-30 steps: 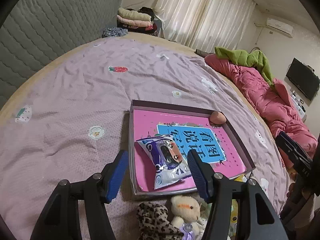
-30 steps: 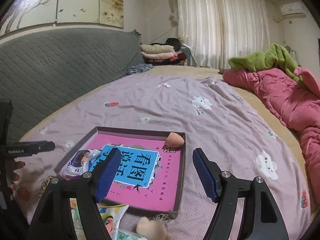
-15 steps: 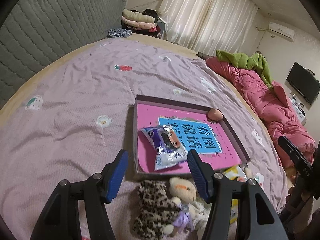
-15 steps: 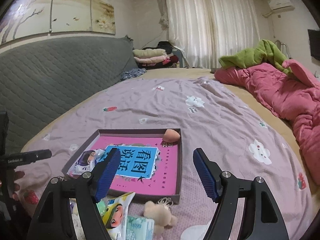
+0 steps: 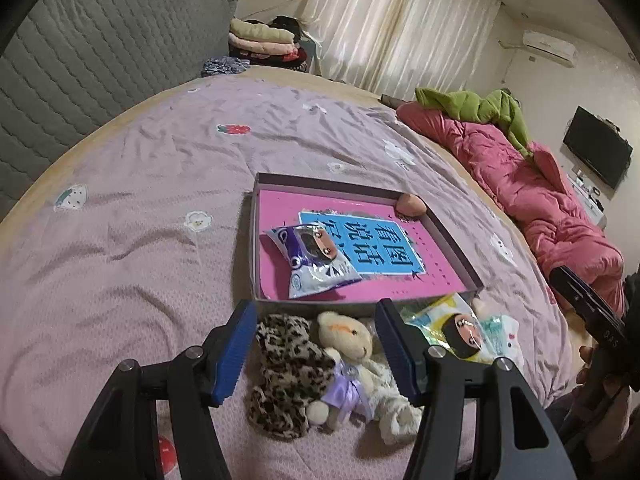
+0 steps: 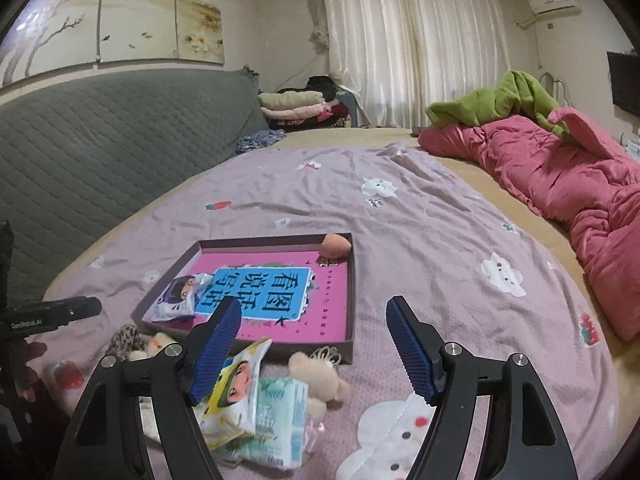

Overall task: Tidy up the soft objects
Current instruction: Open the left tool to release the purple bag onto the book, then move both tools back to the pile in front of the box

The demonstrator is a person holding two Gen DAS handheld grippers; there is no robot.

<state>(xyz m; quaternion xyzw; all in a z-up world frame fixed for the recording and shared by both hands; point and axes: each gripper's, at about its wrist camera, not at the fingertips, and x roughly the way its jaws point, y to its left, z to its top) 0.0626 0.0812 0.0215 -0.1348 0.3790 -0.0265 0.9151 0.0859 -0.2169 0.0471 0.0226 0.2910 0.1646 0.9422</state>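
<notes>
Both grippers have pulled back from the tray (image 5: 256,216). The left gripper (image 5: 316,344) gapes wide over the teddy bear (image 5: 348,340). The right gripper (image 6: 314,348) gapes wide too, holding nothing.

Right gripper (image 6: 314,346) gapes — over snack packet (image 6: 236,384) (near tray (image 6: 352,280)).

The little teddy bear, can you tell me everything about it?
The teddy bear is cream and fuzzy, with dark eyes, an orange nose and a purple bow at its neck. It lies on the lilac bedsheet just outside the tray, pressed against a leopard-print plush, between the open left gripper fingers.
</notes>
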